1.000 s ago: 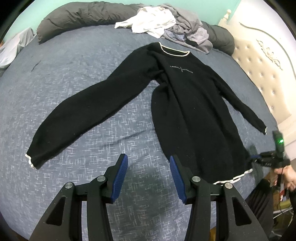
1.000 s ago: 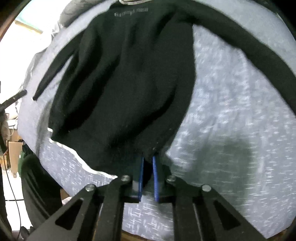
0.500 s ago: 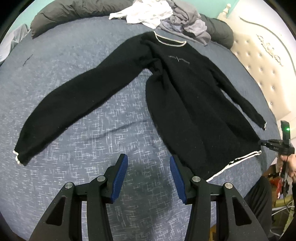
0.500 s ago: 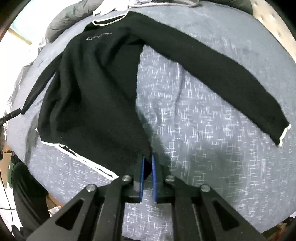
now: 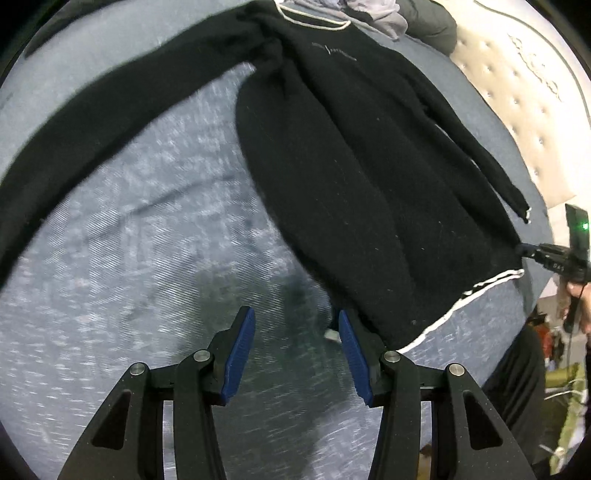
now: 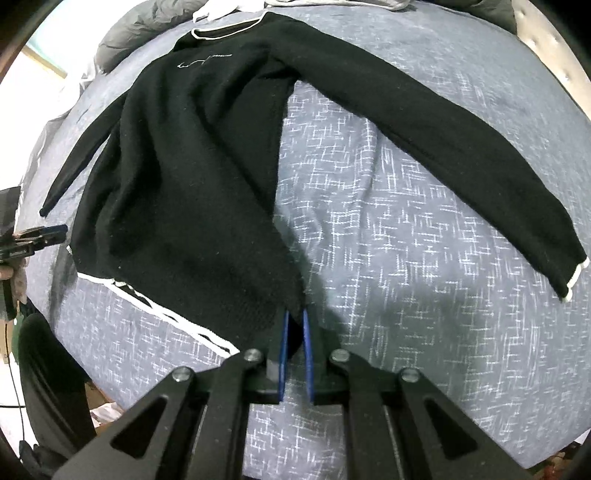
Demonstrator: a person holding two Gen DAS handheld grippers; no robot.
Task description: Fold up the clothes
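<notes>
Left wrist view: left tongs (image 5: 296, 334) wide open, nothing between blue pads (image 5: 240, 354), hovering over bed (image 5: 129, 258) just beside sweater (image 5: 354, 166) hem corner. Sweater black, white trim, spread flat on blue bed, sleeves out to both sides. Padded headboard (image 5: 524, 92) at far right. Picture blurry.

Right wrist view: right tongs (image 6: 294, 334) closed tight on sweater (image 6: 192, 166) hem corner. One sleeve stretched far right, white cuff (image 6: 574, 275) near bed (image 6: 406, 258) edge. Grey clothes pile (image 6: 332, 3) beyond collar.

Blue-grey patterned bedspread (image 6: 406, 229) fills the room; cream tufted headboard (image 5: 524, 92) at its edge
</notes>
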